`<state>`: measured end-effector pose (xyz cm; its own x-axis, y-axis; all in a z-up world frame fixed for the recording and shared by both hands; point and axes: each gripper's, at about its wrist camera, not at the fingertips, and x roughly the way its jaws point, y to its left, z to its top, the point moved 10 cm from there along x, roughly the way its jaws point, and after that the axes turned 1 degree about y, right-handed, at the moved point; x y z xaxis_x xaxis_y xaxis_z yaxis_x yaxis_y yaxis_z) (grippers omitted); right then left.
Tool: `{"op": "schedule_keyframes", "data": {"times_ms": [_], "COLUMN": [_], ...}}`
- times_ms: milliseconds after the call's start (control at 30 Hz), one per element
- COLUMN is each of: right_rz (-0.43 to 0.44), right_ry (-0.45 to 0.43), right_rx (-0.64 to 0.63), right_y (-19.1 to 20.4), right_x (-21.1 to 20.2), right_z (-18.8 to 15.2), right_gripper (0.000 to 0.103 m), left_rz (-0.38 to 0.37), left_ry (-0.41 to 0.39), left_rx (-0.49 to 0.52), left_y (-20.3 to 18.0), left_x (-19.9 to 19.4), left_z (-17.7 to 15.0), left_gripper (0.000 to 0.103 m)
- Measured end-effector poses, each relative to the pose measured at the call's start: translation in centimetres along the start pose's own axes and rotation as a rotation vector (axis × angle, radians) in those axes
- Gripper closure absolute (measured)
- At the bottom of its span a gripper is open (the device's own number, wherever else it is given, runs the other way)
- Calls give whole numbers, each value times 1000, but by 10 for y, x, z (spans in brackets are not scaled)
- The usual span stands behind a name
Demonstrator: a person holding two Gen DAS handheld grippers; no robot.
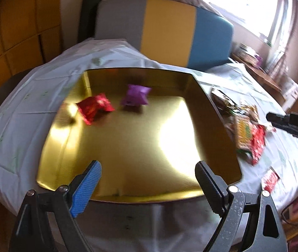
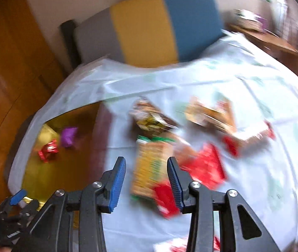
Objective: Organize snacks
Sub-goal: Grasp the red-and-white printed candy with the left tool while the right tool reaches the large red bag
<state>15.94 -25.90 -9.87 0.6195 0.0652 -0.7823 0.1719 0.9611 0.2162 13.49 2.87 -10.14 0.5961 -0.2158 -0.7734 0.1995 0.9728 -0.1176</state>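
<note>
Both grippers' jaws open and empty: left gripper (image 1: 148, 173) over gold tray (image 1: 128, 159) holding red packet (image 1: 95, 108) and purple packet (image 1: 136, 94), right gripper (image 2: 147, 169) above yellow-green snack pack (image 2: 151, 166).

Ahead of your left gripper (image 1: 148, 173), its fingers spread wide, the gold tray (image 1: 128, 159) lies bare across centre frame, with only a red packet (image 1: 94, 108) and a purple packet (image 1: 136, 97) near its far upper-left corner and low walls along its edges. Your right gripper (image 2: 147, 173), fingers parted, looks down at a blurred heap of snack packets (image 2: 182, 147) crowding mid-frame on the white tablecloth (image 2: 264, 168). Bare cloth lies at lower right, while the striped chair back (image 2: 149, 27) blocks the top.
</note>
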Motion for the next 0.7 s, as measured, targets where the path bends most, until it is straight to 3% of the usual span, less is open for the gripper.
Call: {"op": "schedule_keyframes", "data": {"times_ms": [300, 500, 700], "right_rz": [-98, -102, -101], "right_ry": [6, -7, -15], "right_rx": [214, 274, 317], "right_y": [-110, -139, -157], "right_x": [-23, -27, -31], "right_z": [-48, -59, -63], "right_gripper": [61, 61, 61], "left_rz": [-174, -294, -396], "left_ry": [22, 53, 128], "left_rx": [188, 407, 540], "left_y": [-91, -184, -253], "left_x": [-6, -1, 24], "left_z": [-8, -24, -41], "left_gripper": [12, 12, 12]}}
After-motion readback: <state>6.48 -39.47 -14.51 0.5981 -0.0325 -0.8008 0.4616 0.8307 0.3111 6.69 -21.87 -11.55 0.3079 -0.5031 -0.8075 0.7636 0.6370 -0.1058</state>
